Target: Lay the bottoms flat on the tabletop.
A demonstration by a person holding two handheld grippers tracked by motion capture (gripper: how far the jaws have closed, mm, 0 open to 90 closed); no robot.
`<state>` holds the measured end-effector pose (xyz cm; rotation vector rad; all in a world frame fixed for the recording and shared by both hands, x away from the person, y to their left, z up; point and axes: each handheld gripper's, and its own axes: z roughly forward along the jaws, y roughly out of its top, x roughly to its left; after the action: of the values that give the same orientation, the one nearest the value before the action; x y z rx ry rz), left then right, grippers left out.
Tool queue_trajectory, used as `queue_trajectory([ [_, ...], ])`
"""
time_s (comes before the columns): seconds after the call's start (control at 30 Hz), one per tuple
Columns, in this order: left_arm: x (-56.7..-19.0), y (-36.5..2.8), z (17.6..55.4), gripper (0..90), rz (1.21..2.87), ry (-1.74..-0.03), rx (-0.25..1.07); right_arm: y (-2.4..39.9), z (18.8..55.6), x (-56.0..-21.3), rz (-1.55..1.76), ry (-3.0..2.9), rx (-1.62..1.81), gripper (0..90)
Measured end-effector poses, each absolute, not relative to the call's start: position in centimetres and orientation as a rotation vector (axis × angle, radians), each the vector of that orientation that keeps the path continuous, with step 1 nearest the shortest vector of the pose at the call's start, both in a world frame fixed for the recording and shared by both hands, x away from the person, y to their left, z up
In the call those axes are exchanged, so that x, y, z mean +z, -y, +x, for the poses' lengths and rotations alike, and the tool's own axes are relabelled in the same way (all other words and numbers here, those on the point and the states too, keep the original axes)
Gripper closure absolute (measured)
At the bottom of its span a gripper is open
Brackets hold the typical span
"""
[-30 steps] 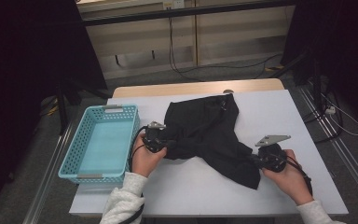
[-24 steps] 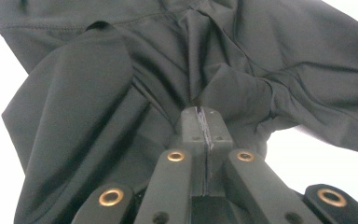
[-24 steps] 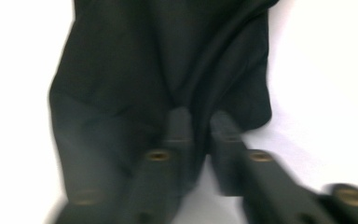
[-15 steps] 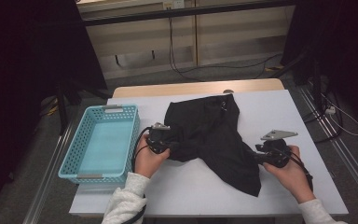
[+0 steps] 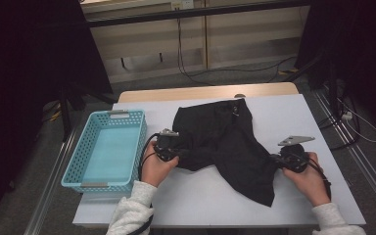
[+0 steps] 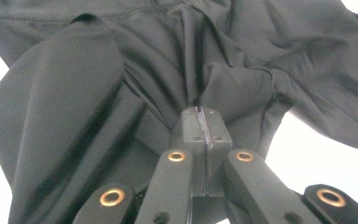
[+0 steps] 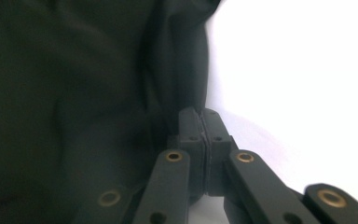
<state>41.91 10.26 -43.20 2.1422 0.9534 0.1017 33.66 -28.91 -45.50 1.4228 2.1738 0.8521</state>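
on the white counter point(image 5: 293, 117) a black garment point(image 5: 225, 142) is lying crumpled and spread, near the middle, with one limp corner trailing toward the person's side. the left tongs point(image 5: 178, 152) are pinching a fold at the cloth's left edge, pressed together on it as the left gripper view point(image 6: 204, 122) shows. the right tongs point(image 5: 275, 159) are pressed together at the cloth's right edge, the fabric lying against them in the right gripper view point(image 7: 200, 119); they are, as i judge it, gripping that edge. both sides seem taken up, so the hold is done; straightening, folding or moving the garment is not yet begun. a light blue basket point(image 5: 81, 171) is sitting empty just left of the left hand, clear of the cloth. nothing is blocking the way, though the bunched folds may be dragging
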Motion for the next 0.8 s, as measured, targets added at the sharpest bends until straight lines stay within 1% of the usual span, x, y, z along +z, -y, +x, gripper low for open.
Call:
queue_trajectory([
  [0.13, -43.3, -9.8, 41.7, 90.0, 2.163, -0.943, 0.098, 29.4, 33.2, -45.2, 1.419, -2.187, 0.817, 81.9],
  [0.2, -43.3, -9.8, 41.7, 90.0, 2.163, -0.943, 0.093, 29.2, 33.3, -44.9, 1.399, -2.171, 0.830, 72.9],
  [0.27, -43.3, -9.9, 41.7, 90.0, 2.155, -0.946, 0.096, 29.0, 33.8, -44.5, 1.391, -2.137, 0.859, 67.9],
  [0.3, -43.3, -9.9, 41.7, 90.0, 2.154, -0.948, 0.093, 28.8, 34.2, -44.4, 1.393, -2.109, 0.875, 63.5],
  [0.37, -43.4, -9.9, 41.7, 90.0, 2.152, -0.947, 0.094, 28.5, 35.1, -44.4, 1.390, -2.079, 0.904, 63.3],
  [0.4, -43.4, -9.9, 41.7, 90.0, 2.158, -0.943, 0.095, 28.2, 35.6, -44.5, 1.402, -2.056, 0.895, 59.7],
  [0.43, -43.4, -9.9, 41.7, 90.0, 2.155, -0.942, 0.097, 28.0, 36.2, -44.6, 1.407, -2.046, 0.893, 58.7],
  [0.6, -43.4, -9.9, 41.7, 90.0, 2.159, -0.938, 0.097, 27.2, 39.2, -45.4, 1.458, -2.035, 0.957, 58.0],
  [0.8, -43.4, -10.0, 41.8, 90.0, 2.154, -0.939, 0.093, 26.9, 41.9, -46.2, 1.488, -2.032, 0.936, 56.9],
])
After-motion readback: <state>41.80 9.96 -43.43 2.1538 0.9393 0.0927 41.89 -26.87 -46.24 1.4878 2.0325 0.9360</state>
